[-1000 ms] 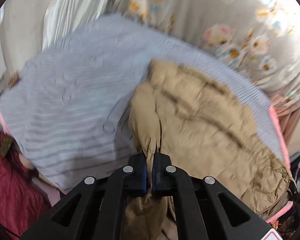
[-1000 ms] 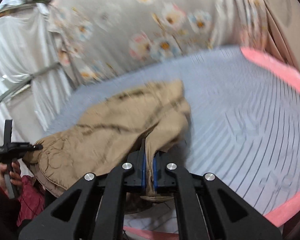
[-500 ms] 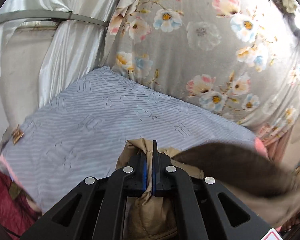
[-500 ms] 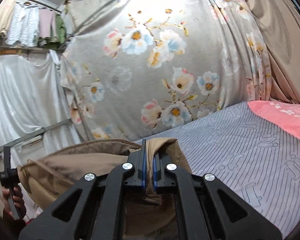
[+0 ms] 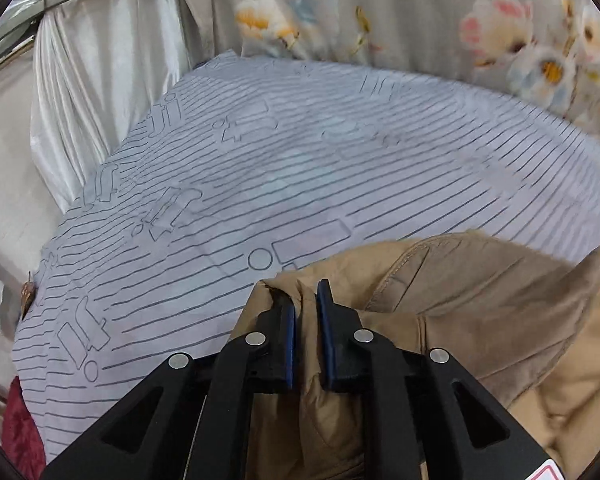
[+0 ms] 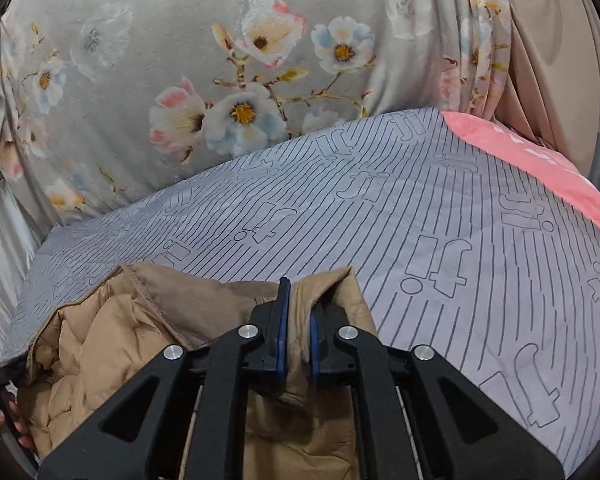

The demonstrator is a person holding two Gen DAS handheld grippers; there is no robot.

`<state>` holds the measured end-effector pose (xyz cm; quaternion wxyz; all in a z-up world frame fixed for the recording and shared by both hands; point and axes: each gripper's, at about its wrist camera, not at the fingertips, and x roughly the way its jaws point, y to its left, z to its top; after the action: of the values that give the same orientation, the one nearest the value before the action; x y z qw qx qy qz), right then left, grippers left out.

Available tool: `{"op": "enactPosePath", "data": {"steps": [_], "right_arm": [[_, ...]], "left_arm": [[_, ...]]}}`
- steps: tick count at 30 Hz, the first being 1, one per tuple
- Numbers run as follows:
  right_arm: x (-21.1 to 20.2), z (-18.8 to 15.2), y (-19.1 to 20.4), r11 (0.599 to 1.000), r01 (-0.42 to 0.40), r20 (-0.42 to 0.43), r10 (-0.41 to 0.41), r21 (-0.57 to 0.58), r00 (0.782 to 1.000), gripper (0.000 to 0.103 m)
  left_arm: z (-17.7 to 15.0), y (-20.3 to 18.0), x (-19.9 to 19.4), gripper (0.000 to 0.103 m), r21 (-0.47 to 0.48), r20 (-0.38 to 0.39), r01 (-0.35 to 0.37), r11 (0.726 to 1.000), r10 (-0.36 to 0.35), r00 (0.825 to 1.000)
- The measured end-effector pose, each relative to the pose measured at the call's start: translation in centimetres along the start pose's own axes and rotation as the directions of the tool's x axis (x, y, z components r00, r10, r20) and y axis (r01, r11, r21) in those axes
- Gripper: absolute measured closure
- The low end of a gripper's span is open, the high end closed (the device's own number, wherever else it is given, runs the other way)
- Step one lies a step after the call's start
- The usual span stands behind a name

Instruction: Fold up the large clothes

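Striped bed sheet [image 5: 300,168] bare toward 12 o'clock; tan padded coat [image 5: 480,312] bunched at 6, unfolded; left gripper [image 5: 305,304], right gripper [image 6: 296,300] jaws each pinching coat edge.

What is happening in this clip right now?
A person holds two handheld grippers, each pinching the tan padded jacket. The left gripper and the right gripper each have a fold of its fabric between their pads. The jacket lies bunched at the near edge of the grey striped bedsheet, not yet folded.
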<state>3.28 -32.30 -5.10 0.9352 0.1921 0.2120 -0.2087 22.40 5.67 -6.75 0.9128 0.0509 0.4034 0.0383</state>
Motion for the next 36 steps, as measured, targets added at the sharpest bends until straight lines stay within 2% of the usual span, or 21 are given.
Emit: {"op": "enactPosePath", "data": {"steps": [3,7,8,9,10,11,12,13,16,18,20,22,25,27,32,36], "right_arm": [[-0.4,0.0,-0.7,0.998,-0.04,0.016,0.04,0.05,0.999,0.094],[-1.3,0.1,-0.5,0.996,-0.076,0.041,0.074,0.045,0.996,0.088],[-1.3,0.2,-0.5,0.994,-0.097,0.042,0.095,0.048,0.995,0.087],[-1.4,0.2,-0.8,0.989,-0.13,0.038,0.127,0.068,0.991,0.082],[-1.5,0.4,-1.1,0.982,-0.163,0.035,0.161,0.094,0.986,0.07],[-1.9,0.5,-1.7,0.967,-0.213,0.049,0.208,0.14,0.977,0.063],[-2.6,0.7,-2.0,0.963,-0.219,0.08,0.208,0.159,0.975,0.054],[-3.4,0.9,-2.2,0.965,-0.212,0.113,0.195,0.158,0.974,0.052],[-5.4,1.5,-1.3,0.983,-0.158,0.165,0.141,0.096,0.976,0.051],[-5.9,1.3,0.5,0.995,-0.096,0.172,0.094,0.003,0.981,0.051],[-5.2,0.6,2.9,0.993,-0.058,0.145,0.072,-0.1,0.987,0.052],[-3.7,-0.4,4.8,0.985,-0.057,0.102,0.074,-0.165,0.992,0.057],[-1.0,-2.0,7.7,0.97,-0.074,0.035,0.085,-0.231,0.996,0.065],[0.7,-2.8,9.1,0.964,-0.074,0.003,0.078,-0.255,0.997,0.065],[4.7,-4.9,10.9,0.952,-0.045,-0.08,0.021,-0.303,0.997,0.065],[6.6,-6.3,10.8,0.95,-0.037,-0.122,-0.001,-0.31,0.992,0.065]], "left_arm": [[0.1,1.3,-0.1,0.087,-0.049,-0.002,0.06,0.997,-0.061,0.998],[1.7,3.8,-1.6,0.082,-0.137,0.007,0.191,0.972,-0.192,0.981],[2.1,4.1,-1.9,0.077,-0.144,0.022,0.2,0.969,-0.199,0.98],[2.5,4.3,-2.8,0.057,-0.144,0.056,0.179,0.973,-0.173,0.983],[2.8,4.7,-3.8,0.043,-0.146,0.116,0.134,0.98,-0.117,0.986],[2.8,5.1,-4.6,0.029,-0.146,0.16,0.105,0.984,-0.081,0.984],[2.9,5.4,-5.3,0.028,-0.142,0.202,0.076,0.987,-0.046,0.978],[3.1,5.5,-5.9,0.028,-0.124,0.215,0.049,0.991,-0.022,0.976],[3.4,5.0,-6.8,0.028,-0.092,0.204,0.025,0.995,-0.006,0.979],[3.3,3.9,-7.7,0.028,-0.055,0.217,0.032,0.998,-0.019,0.976],[3.3,1.6,-8.2,0.028,-0.01,0.21,0.05,0.999,-0.047,0.977],[3.0,-1.0,-8.0,0.028,0.028,0.186,0.078,0.997,-0.082,0.979],[2.2,-5.2,-7.0,0.028,0.094,0.16,0.085,0.992,-0.1,0.982],[1.8,-7.6,-5.7,0.029,0.12,0.136,0.084,0.989,-0.1,0.986],[0.6,-9.8,-2.1,0.03,0.104,0.053,0.078,0.992,-0.083,0.995],[-0.2,-9.7,-0.1,0.027,0.072,0.041,0.076,0.995,-0.079,0.996]]}}
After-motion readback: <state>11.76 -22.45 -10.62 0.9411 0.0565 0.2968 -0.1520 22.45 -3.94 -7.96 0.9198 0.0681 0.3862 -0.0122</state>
